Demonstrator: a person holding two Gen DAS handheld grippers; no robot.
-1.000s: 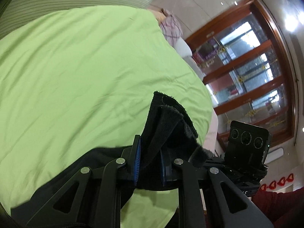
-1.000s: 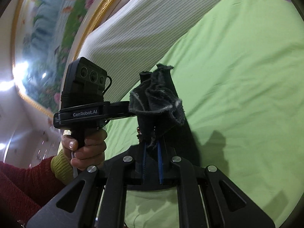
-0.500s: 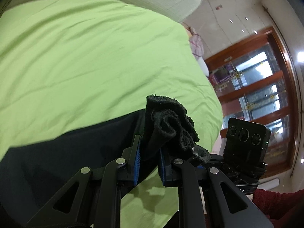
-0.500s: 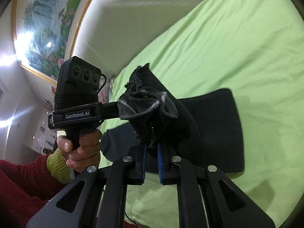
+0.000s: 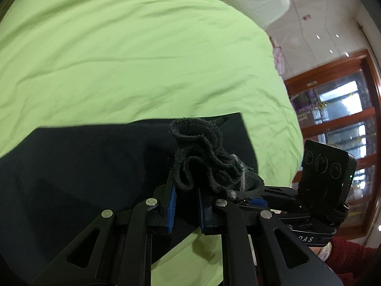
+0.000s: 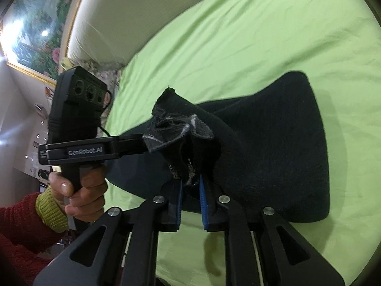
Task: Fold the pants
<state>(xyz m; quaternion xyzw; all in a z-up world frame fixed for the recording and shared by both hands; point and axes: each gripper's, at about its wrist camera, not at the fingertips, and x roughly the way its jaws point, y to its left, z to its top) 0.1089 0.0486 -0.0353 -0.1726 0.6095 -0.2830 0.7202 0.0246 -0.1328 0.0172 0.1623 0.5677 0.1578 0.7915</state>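
Note:
Black pants (image 5: 83, 166) lie spread on a green bed sheet (image 5: 119, 59). My left gripper (image 5: 187, 190) is shut on a bunched, frayed edge of the pants (image 5: 202, 159), held a little above the sheet. My right gripper (image 6: 190, 186) is shut on another bunched edge of the same pants (image 6: 181, 128); the rest of the cloth (image 6: 273, 155) drapes to the right on the sheet (image 6: 238, 35). The two grippers are close side by side: the right one shows in the left wrist view (image 5: 321, 183), the left one in the right wrist view (image 6: 78, 138).
A white ribbed headboard cushion (image 6: 123, 7) runs along the bed's far side. A framed painting (image 6: 31, 23) hangs behind it. Wooden-framed glass doors (image 5: 345, 119) stand past the bed's edge. The person's hand in a red sleeve (image 6: 71, 195) holds the left gripper.
Both grippers have moved forward and down over the bed with the pants edge in them. Much more of the black cloth now lies spread on the sheet in front of them.

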